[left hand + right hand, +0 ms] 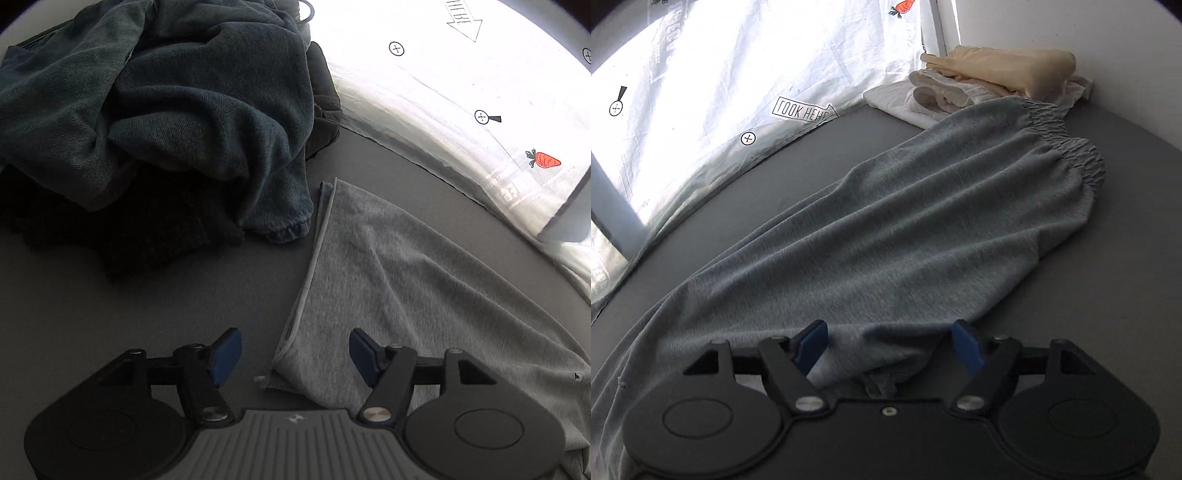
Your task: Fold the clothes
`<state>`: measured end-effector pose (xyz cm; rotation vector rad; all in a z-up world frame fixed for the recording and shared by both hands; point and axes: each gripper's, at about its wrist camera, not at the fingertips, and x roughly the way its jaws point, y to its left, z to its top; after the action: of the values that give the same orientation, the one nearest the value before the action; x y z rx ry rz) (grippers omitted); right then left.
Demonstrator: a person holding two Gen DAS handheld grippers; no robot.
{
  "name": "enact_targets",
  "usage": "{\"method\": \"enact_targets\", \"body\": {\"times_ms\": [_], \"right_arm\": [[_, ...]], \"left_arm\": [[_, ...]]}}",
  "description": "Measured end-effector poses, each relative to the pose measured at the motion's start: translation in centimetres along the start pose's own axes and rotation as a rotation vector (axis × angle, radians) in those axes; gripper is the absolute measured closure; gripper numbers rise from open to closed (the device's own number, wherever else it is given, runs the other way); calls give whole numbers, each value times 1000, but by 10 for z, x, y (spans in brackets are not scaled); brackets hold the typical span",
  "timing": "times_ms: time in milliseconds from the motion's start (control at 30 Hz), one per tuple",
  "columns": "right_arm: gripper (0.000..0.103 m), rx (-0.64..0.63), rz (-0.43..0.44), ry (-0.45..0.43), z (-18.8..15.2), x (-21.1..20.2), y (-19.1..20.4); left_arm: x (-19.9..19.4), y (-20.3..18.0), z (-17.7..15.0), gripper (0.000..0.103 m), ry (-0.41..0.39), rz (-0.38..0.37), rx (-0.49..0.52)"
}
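Two released tongs, left [295, 356] and right [890, 347], over one grey sweatpants [905, 236]; one dark pile [166, 122].

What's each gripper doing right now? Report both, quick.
Left gripper: open, holding nothing, over the hem of the grey sweatpants.
Right gripper: open, holding nothing; grey sweatpants fabric lies between the jaws, unpinched.
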<state>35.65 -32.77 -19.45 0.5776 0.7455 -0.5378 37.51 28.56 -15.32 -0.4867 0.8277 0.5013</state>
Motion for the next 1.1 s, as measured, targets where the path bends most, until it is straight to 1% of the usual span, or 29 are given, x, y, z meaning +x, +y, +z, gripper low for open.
{"method": "enact_targets", "body": {"times_ms": [67, 133, 167, 267, 300, 333, 367, 400, 433, 500, 567, 667, 700, 767, 833, 867, 900, 933, 967, 1000, 1033, 1067, 1100], "right_arm": [[28, 129, 40, 24, -2, 4, -17], [27, 245, 83, 55, -6, 12, -26], [26, 271, 95, 51, -6, 13, -27], [25, 323, 136, 49, -4, 20, -28], [29, 338, 148, 50, -3, 22, -27], [39, 351, 160, 56, -2, 25, -26], [45, 360, 167, 68, -1, 28, -25], [51, 364, 172, 77, 0, 31, -23], [66, 353, 169, 76, 1, 32, -21], [96, 336, 166, 67, 4, 32, -20], [97, 354, 182, 14, 5, 17, -28], [98, 319, 177, -57, 12, -8, -34], [100, 300, 170, -69, 13, -13, -35], [100, 257, 122, -58, 11, -13, -36], [100, 235, 72, -18, 6, -6, -39], [100, 231, 47, 10, 3, 1, -41], [97, 229, 24, 38, -1, 6, -43], [91, 230, 13, 61, -4, 7, -47], [91, 227, 12, 68, -6, 7, -46], [80, 212, 11, 61, -6, 6, -43], [59, 188, -3, 52, -4, 3, -39], [50, 162, -16, 42, -3, 0, -34], [39, 132, -27, 30, -1, -2, -28]], "left_arm": [[-2, 6, -6, 33, 3, -25, -79], [-1, 9, -12, 32, 11, -41, -157], [0, 11, -16, 32, 20, -54, -199], [3, 10, -18, 34, 0, -79, -240], [5, 9, -16, 36, 3, -96, -246], [6, 8, -15, 46, -3, -110, -256], [9, 6, -13, 61, -5, -117, -257], [11, 5, -10, 72, -7, -123, -258], [13, 3, -8, 99, -8, -115, -251], [15, 2, 0, 98, -36, -95, -253], [10, 5, 12, 99, -76, -90, -257], [-9, 11, 33, 98, -145, -101, -224], [-12, 12, 38, 98, -148, -106, -208], [-10, 14, 40, 98, -128, -109, -178], [2, 15, 33, 98, -87, -81, -139], [10, 18, 28, 97, -45, -73, -132], [16, 21, 23, 96, -5, -69, -144], [18, 24, 19, 92, 5, -62, -171], [19, 28, 14, 84, 13, -55, -198], [17, 32, 10, 82, 2, -75, -226], [15, 35, 7, 73, 2, -87, -252], [12, 39, 4, 64, -2, -104, -279], [9, 41, 2, 59, -6, -116, -298]]}}
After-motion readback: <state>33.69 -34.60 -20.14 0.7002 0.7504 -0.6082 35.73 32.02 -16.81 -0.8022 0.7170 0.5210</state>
